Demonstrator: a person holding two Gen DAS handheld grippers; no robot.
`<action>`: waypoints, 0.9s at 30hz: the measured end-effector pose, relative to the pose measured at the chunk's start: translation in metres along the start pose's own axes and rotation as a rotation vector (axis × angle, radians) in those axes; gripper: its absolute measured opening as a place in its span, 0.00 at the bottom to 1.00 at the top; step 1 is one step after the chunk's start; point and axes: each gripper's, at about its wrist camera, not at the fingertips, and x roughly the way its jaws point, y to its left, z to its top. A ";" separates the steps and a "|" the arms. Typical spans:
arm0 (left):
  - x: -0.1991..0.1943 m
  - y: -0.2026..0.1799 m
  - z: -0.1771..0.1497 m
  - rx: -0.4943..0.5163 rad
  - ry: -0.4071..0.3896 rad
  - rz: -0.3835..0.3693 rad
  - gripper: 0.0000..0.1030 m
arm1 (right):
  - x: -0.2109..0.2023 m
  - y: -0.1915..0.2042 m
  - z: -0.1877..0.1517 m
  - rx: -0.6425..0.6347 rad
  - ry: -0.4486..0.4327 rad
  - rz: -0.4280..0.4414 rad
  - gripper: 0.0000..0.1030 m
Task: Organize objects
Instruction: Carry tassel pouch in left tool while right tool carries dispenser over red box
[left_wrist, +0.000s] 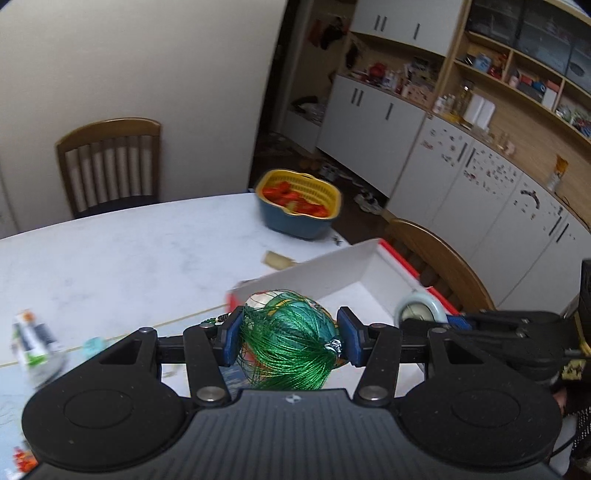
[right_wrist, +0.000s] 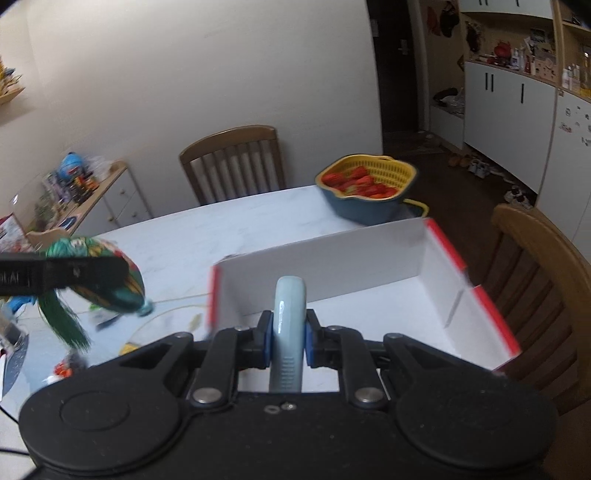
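Left wrist view. The left gripper (left_wrist: 290, 334) pinches a green tasselled ornament (left_wrist: 291, 332) between its blue pads, raised above the worktop (left_wrist: 129, 258) at the near left corner of the white box (left_wrist: 332, 271). Loose green threads hang down from the grip. At the right edge, the right gripper (left_wrist: 448, 319) carries a pale blue round object (left_wrist: 419, 310) over the box. Far on the worktop stands a yellow-and-blue basket (left_wrist: 299, 203) with red items inside; a small cork-like roll (left_wrist: 279, 259) lies between basket and box.

Right wrist view. The right gripper (right_wrist: 288, 341) is pressed onto the pale blue round object (right_wrist: 290, 314), held edge-on above the box's (right_wrist: 325, 258) open interior, tilted slightly downward. The ornament (right_wrist: 107, 273) shows at left, outside the box wall.

Step in hand, as I judge it: carrying both pieces to the box. Next, probably: lower the blue piece and release; bring the ornament rightward over the wall, minding its trailing threads.
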 end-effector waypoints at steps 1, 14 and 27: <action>0.008 -0.009 0.001 0.004 0.006 -0.003 0.51 | 0.001 -0.009 0.003 0.005 -0.001 -0.003 0.14; 0.120 -0.083 0.006 0.072 0.127 0.002 0.51 | 0.056 -0.089 0.016 0.078 0.076 -0.003 0.14; 0.193 -0.073 -0.024 0.061 0.289 0.074 0.51 | 0.114 -0.104 -0.009 0.040 0.231 0.015 0.14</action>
